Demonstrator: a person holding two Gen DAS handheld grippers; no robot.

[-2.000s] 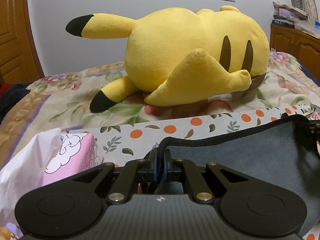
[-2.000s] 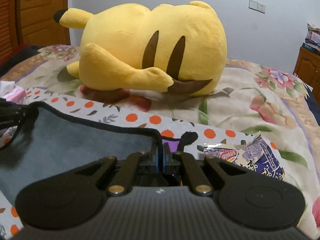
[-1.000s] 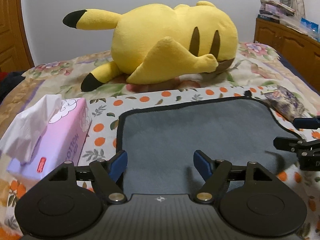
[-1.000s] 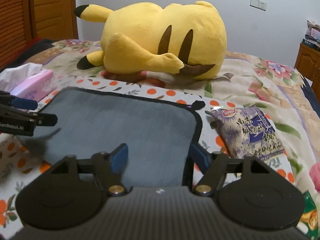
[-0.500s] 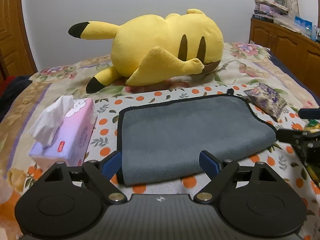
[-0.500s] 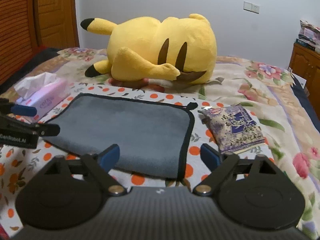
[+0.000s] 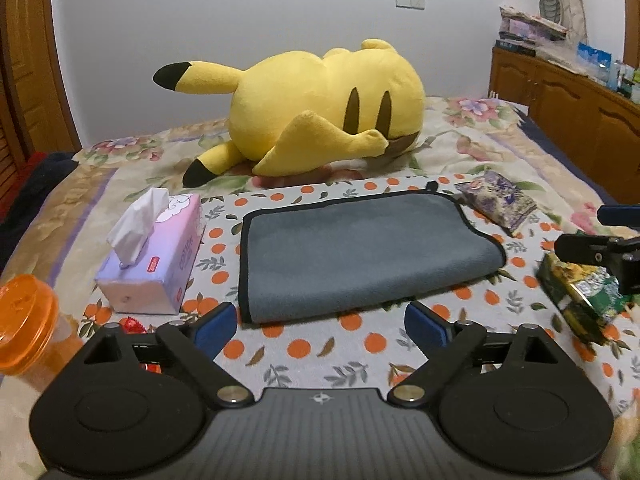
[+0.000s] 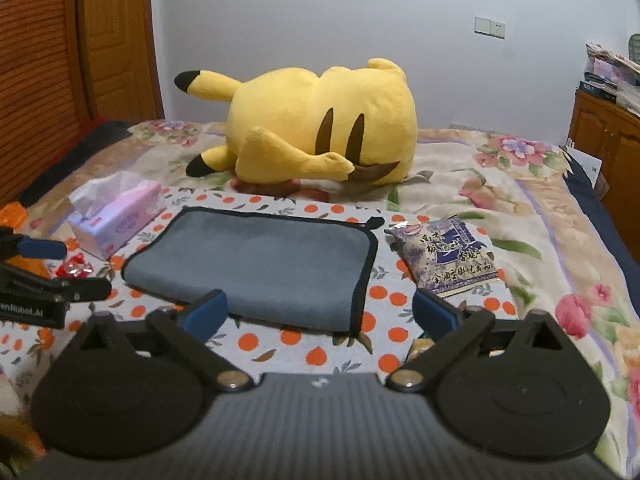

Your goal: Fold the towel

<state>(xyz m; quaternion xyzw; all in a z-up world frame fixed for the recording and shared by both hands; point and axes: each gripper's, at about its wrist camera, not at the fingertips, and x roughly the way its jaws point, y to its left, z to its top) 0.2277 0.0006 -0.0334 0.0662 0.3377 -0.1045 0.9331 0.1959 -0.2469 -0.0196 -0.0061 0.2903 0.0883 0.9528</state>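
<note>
1. The grey towel (image 7: 360, 252) is a soft, fleecy microfibre thing with black piping round the edge and a little black hang loop at its far right corner. It lies folded over flat into a rounded rectangle, the fold running along its near edge, on the white cloth with orange dots (image 7: 320, 344) in the middle of the bed.
2. Left gripper (image 7: 321, 326): jaws spread wide, blue pads bare, holding nothing, just short of the towel's near edge. Right gripper (image 8: 336, 312): same deal, wide apart and empty, near the towel's near right corner.
3. Just left of the towel is a pink cardboard tissue box (image 7: 156, 256) with 1 crumpled white tissue poking out of the top slot.
4. Off the towel's right side lies a crinkly purple foil snack packet (image 8: 448, 256), puffy and sealed. A green foil packet (image 7: 580, 300) sits nearer, right under the right gripper in the left view.
5. Near left corner: a clear plastic jar with an orange screw lid (image 7: 24, 320); can't tell what's in it.
6. Behind all that a big plush yellow Pikachu (image 7: 320, 108) flops on its side on the flowery bedspread (image 8: 500, 184).
7. Wooden cabinets (image 7: 568, 116) along the right wall, piled with papers.
</note>
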